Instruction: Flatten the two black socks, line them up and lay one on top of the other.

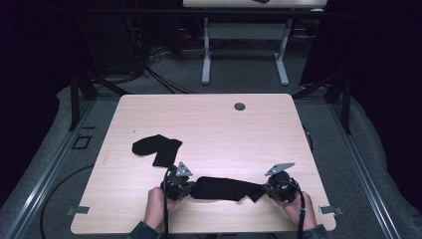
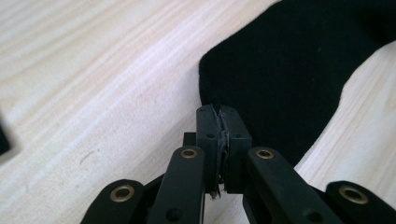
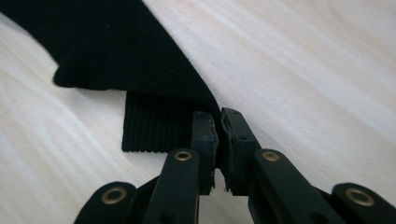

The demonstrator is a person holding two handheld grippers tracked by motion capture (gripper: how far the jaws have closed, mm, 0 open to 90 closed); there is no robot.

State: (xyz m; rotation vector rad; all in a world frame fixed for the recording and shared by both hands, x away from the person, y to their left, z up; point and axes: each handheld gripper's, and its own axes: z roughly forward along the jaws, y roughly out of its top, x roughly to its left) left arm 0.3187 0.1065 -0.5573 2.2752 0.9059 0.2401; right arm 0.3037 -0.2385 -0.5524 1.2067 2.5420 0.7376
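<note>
Pale wooden table (image 1: 214, 124) under dim light, dark floor around it. Both grippers are clamped on one black sock (image 1: 224, 188) — the left gripper (image 2: 219, 116) pinches one end, the right gripper (image 3: 219, 119) the ribbed cuff end. It lies stretched between them near the table's front edge. A second black sock (image 1: 157, 147) lies apart, farther back on the left.

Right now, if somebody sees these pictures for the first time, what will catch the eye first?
First, the black sock stretched along the near edge of the pale wooden table, with the left gripper shut on one end and the right gripper shut on the other. Then a second black sock, lying loose farther back on the left.
</note>
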